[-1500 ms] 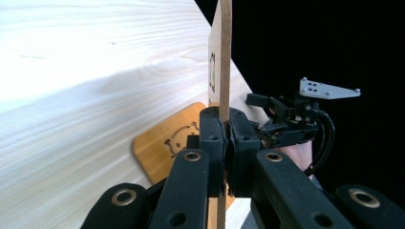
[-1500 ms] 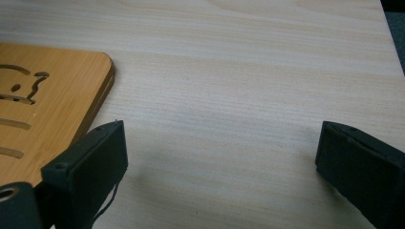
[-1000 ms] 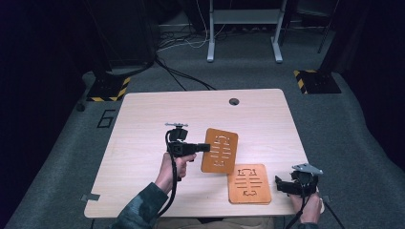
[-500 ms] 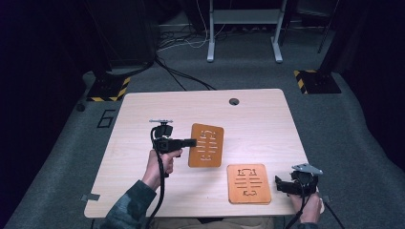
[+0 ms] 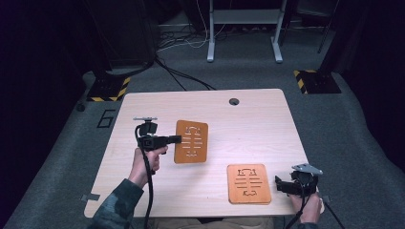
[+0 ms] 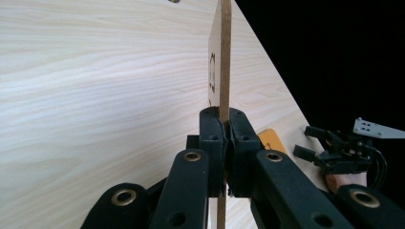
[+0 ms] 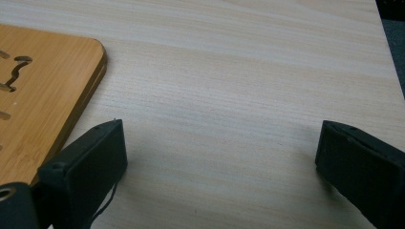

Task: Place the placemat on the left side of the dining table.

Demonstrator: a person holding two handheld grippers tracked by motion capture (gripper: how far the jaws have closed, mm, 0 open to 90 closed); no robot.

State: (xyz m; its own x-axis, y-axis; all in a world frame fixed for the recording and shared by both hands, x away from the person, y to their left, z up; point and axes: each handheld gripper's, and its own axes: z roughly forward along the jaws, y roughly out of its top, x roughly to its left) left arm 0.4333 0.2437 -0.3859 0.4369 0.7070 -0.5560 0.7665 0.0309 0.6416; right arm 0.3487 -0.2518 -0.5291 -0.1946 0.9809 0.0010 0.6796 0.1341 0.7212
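Note:
Two thin brown wooden boards with slot cut-outs are in play. My left gripper [image 5: 175,139] is shut on the left edge of one board [image 5: 192,141] and holds it above the table's middle left. In the left gripper view this board [image 6: 223,57] stands edge-on between the closed jaws of the left gripper [image 6: 224,119]. The other board [image 5: 248,183] lies flat near the front edge. Just right of it my right gripper [image 5: 282,186] rests low and open. In the right gripper view the right gripper [image 7: 219,143] spans bare wood, with the flat board [image 7: 43,95] beside its left jaw.
The light wooden table [image 5: 258,129] has a round cable hole [image 5: 233,101] at its far edge. Cables, yellow-and-black striped bases [image 5: 107,88] and a white desk frame [image 5: 243,28] stand on the grey floor beyond. The right gripper [image 6: 336,152] sits at the table's corner.
My left gripper has carried its board leftward and slightly away, farther from the flat board. The right gripper and the flat board have stayed put.

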